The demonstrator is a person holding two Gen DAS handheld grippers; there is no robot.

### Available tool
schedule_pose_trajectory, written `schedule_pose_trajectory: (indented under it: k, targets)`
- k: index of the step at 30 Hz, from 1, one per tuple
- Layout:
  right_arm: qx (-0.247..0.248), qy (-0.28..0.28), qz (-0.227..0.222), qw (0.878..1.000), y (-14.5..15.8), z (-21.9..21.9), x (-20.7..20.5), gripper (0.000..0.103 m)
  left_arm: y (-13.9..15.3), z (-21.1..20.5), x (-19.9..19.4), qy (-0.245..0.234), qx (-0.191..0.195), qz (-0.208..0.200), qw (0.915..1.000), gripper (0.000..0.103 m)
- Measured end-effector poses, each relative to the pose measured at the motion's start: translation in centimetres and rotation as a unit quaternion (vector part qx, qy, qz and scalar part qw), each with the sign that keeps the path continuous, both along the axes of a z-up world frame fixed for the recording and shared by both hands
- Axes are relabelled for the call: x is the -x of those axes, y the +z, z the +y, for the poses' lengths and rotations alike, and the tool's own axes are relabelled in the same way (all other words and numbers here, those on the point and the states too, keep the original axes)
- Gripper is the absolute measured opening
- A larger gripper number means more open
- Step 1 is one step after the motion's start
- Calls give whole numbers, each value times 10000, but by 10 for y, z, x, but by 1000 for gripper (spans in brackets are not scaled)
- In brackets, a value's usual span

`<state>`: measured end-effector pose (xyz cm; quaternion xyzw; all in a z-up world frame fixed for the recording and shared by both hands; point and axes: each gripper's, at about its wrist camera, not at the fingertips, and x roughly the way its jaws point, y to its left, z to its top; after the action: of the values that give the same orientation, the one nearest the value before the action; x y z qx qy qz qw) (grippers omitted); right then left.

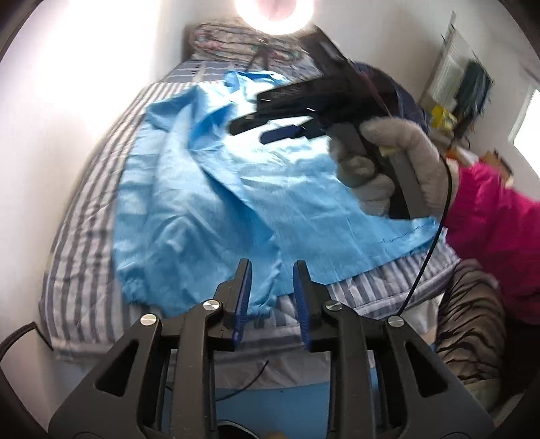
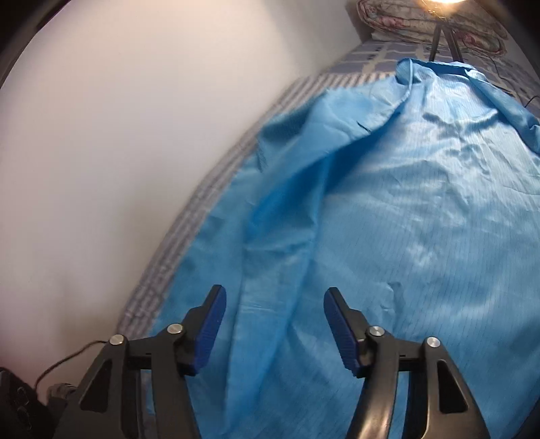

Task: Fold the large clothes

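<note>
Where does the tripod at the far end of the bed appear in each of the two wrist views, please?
Left wrist view: the tripod stands top centre, just beyond the blue garment, under the bright lamp glare.
Right wrist view: the tripod is at the top right, again behind the garment's far edge.
Shared landmark: the folded floral quilt behind the tripod's legs.

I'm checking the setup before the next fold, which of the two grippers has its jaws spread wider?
The right gripper: its blue pads stand far apart above the blue garment. The left gripper shows only a narrow gap.
</note>
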<state>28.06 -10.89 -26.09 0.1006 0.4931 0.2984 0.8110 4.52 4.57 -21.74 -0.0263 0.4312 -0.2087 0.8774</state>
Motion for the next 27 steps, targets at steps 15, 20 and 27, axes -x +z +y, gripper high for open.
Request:
schedule_pose_trajectory:
  k: [15,20,27]
  targets:
    - [1851,897,-15,9786,-47,67,40,25,-8,69,-52,1331,303,548,9891,33]
    - [1001,515,359,9930,-45,34,40,0,-11,80,-54,1438,569,650,9858,33]
    - [-918,-270,1024,9901,-55,-51,66,4,-14,78,-55,1401,687,794,9846,33]
